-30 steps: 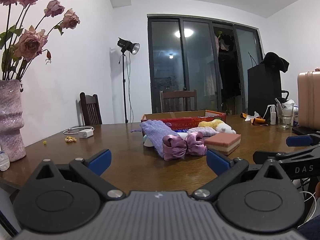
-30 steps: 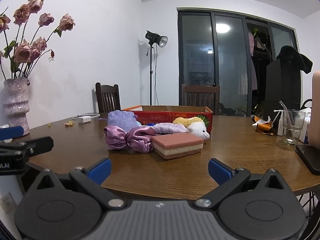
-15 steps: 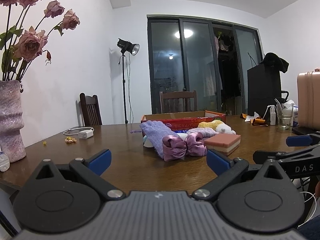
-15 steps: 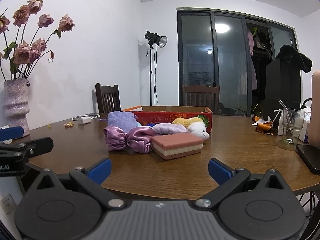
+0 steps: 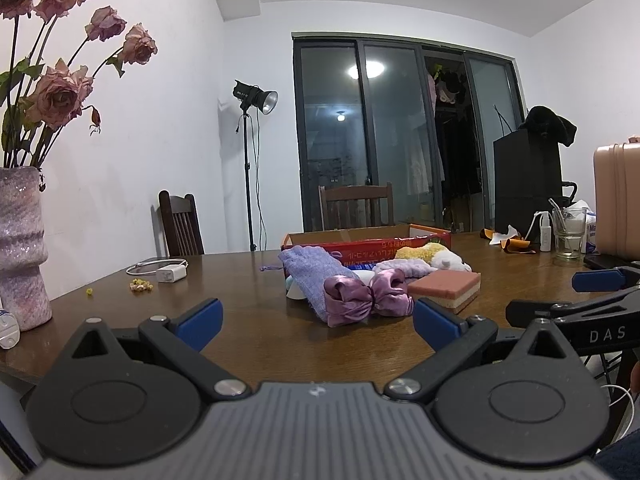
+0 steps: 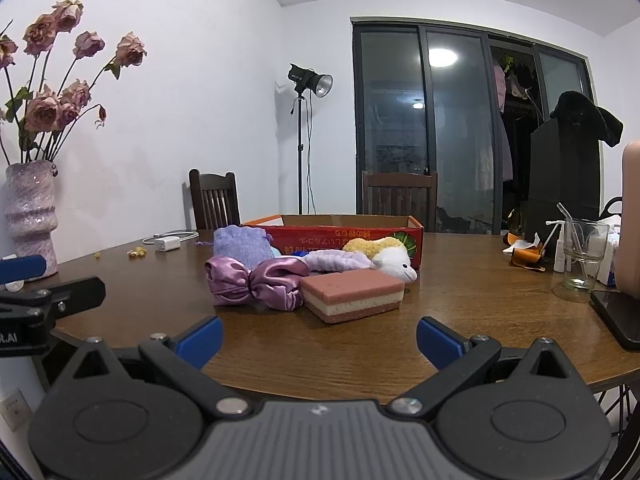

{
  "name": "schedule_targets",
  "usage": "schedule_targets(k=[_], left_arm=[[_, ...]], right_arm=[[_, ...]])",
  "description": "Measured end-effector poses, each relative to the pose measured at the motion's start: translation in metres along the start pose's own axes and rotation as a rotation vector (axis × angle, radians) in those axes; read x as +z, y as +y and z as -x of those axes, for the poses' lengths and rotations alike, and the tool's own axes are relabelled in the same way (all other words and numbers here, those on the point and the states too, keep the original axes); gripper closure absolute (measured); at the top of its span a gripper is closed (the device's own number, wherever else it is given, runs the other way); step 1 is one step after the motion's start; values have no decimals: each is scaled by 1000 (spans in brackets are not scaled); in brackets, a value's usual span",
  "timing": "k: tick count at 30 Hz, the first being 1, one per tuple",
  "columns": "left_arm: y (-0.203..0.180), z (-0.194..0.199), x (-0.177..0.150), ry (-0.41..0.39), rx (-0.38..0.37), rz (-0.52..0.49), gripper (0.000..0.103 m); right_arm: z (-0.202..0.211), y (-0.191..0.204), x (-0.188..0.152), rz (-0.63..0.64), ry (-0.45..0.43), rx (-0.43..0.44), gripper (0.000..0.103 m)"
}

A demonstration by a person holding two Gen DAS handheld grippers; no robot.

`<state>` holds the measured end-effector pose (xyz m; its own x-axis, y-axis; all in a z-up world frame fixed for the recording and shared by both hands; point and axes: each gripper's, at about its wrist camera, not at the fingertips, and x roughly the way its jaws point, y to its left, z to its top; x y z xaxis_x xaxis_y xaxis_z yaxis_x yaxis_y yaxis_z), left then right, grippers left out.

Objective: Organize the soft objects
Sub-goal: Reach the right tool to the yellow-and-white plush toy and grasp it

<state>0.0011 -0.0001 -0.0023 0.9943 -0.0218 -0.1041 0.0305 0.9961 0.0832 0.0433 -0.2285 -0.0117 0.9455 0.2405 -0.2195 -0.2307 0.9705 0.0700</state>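
Dark wood spreads out ahead of me, a round table (image 6: 460,304) in a white-walled room with black sliding doors behind. My left gripper (image 5: 316,316) and right gripper (image 6: 318,334) both hover at the near edge, jaws spread wide and holding nothing.

Just past them, mid-table, lies a small heap of soft things. Nearest is a shiny purple satin scrunchie (image 6: 254,282), puckered like a bow; I judge it light and slippery, best pinched at its cinched middle. Touching its right side sits a pink-and-cream layered sponge (image 6: 352,294), a squashy block I would grip across its long sides. Behind are a lilac knitted pouch (image 6: 240,242), limp and easy to bunch, and a yellow-and-white plush toy (image 6: 386,258), light, graspable around the body. All rest in front of an open red cardboard box (image 6: 340,236).
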Motion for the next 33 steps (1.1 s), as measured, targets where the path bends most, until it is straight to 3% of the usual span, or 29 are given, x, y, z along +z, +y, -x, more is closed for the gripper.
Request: schedule_targets(k=[9,13,19,24,26,29,33], left_arm=[[-8,-15,2,9,-15,7,0],[-2,-42,11,42,-46,49,0],[14,-90,31,72,-25,127,1],[26,-137,57,109,-59,188,14],[23,-161,71,129,-120,204,27],[12,-205,89,185,-210,225,36],[-19,-270,100,271,-252,161,40]], right_arm=[[-13,-6,3,-37,23,11,0],[-27,-16,12,-69,8,39,0],[-69,-30,34,-88,27,85,0],[-121,-52,65,-139,64,126,2],[-141,-58,72,-138,75,109,13],[-177,-72,81,-136,112,86,18],[-226,-96,91,-154,191,36,27]])
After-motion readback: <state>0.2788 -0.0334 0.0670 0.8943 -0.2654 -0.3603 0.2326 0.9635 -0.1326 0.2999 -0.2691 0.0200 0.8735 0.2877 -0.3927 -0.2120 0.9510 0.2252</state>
